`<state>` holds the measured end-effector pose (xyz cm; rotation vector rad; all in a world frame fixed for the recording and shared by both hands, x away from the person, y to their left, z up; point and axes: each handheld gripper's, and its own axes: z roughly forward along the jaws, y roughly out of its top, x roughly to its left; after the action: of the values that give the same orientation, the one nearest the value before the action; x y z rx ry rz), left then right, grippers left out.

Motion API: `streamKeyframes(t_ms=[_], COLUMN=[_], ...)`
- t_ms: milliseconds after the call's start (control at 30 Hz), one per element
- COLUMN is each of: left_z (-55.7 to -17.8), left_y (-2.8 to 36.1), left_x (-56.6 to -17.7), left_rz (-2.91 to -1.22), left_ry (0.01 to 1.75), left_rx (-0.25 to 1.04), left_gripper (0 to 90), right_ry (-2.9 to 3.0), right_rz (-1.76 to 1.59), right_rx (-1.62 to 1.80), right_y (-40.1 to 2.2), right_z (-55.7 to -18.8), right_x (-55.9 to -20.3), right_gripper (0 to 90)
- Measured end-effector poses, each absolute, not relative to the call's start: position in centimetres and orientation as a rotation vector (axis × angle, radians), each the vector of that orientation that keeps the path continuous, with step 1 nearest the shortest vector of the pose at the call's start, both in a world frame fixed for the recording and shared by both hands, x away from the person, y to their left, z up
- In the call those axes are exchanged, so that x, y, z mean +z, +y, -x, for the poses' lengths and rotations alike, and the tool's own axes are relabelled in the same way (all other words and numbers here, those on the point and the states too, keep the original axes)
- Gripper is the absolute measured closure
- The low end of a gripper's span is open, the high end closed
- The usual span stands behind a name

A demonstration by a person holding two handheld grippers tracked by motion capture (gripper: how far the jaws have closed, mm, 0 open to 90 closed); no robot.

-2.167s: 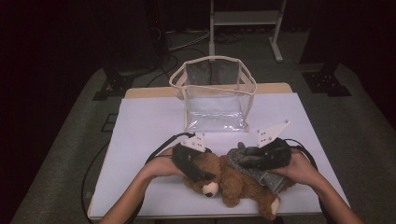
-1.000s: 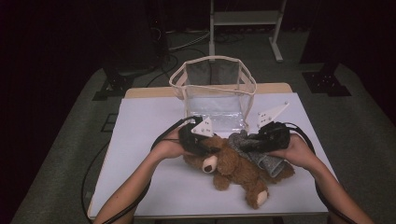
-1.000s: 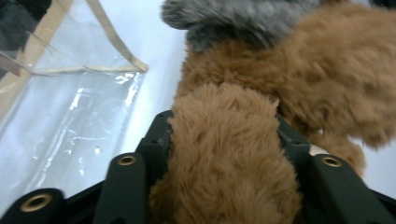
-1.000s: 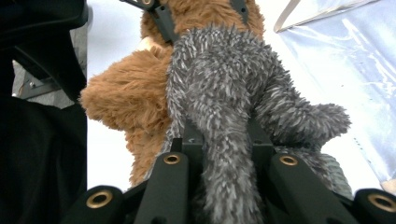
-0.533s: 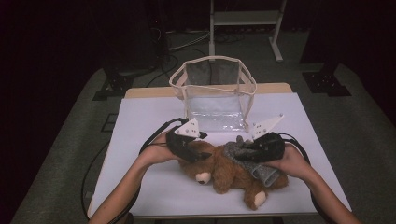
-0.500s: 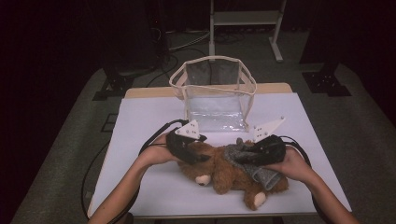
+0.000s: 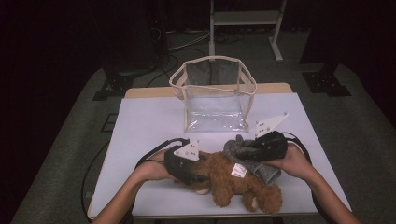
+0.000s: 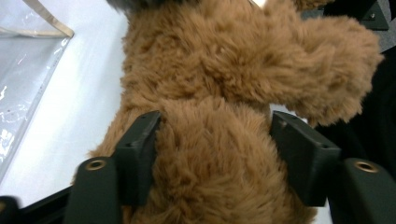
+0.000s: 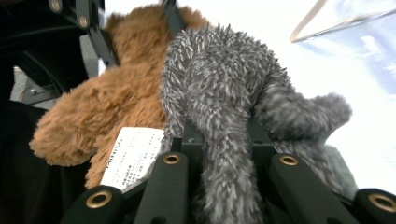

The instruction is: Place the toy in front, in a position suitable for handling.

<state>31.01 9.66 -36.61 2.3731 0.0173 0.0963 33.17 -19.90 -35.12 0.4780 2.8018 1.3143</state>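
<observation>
Two soft things lie together near the front edge of the white table (image 7: 149, 126): a brown plush bear (image 7: 233, 179) on its side and a grey fuzzy garment (image 7: 247, 156) draped over its upper body, with a white label (image 7: 239, 170) showing between them. The right gripper (image 7: 247, 150) has its jaws pinched tight on a fold of the grey fabric, as its own view shows, the fuzzy strip (image 9: 224, 140) squeezed between the two black jaws; that hold seems meant to pull the garment while the bear stays put. The left gripper (image 7: 196, 172) sits at the bear's head end with its jaws about half open, having just widened. In its own view the brown fur (image 8: 210, 154) bulges between them and touches both inner faces, so it looks like a loose bracing hold rather than a hard clamp, probably to keep the toy from sliding. Behind them, well apart, stands a clear bag with beige trim (image 7: 212, 95), mouth up, likely the place for the toy.
</observation>
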Motion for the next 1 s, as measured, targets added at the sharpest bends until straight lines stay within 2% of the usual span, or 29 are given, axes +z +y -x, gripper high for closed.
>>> streamKeyframes(t_ms=[133, 300, 467, 500, 533, 633, 700, 1000], left_z=[-31.7, -32.7, -33.4, -33.5, -33.6, -33.6, -33.4, -34.4], left_y=[8.6, 6.6, 5.3, 5.2, 5.1, 5.1, 5.2, 4.7], left_x=[-36.1, -36.9, -38.2, -38.4, -38.4, -37.9, -37.6, -36.0], left_rz=[-2.372, -2.441, -2.499, -2.511, -2.521, -2.527, -2.51, -2.448], left_ry=[0.041, 0.028, 0.004, 0.001, -0.011, -0.034, -0.042, -0.043], left_rx=[0.09, 0.029, -0.059, -0.071, -0.082, -0.021, 0.023, 0.199], left_gripper=[18.9, 9.1, 6.2, 6.6, 11.0, 30.4, 38.6, 44.5], right_ry=[2.807, 2.81, 2.813, 2.811, 2.809, 2.8, 2.79, 2.766], right_rz=[-0.442, -0.391, -0.405, -0.406, -0.408, -0.434, -0.456, -0.491], right_rx=[1.307, 1.281, 1.318, 1.327, 1.331, 1.34, 1.351, 1.323], right_y=[-19.6, -19.5, -19.8, -19.9, -19.9, -20.0, -20.3, -20.8], right_z=[-32.1, -31.1, -31.2, -31.2, -31.3, -31.6, -31.9, -33.5], right_x=[-35.8, -35.5, -35.9, -35.9, -36.0, -36.1, -36.0, -34.5], right_gripper=[74.8, 74.8, 74.8, 74.8, 74.7, 74.6, 74.6, 74.5])
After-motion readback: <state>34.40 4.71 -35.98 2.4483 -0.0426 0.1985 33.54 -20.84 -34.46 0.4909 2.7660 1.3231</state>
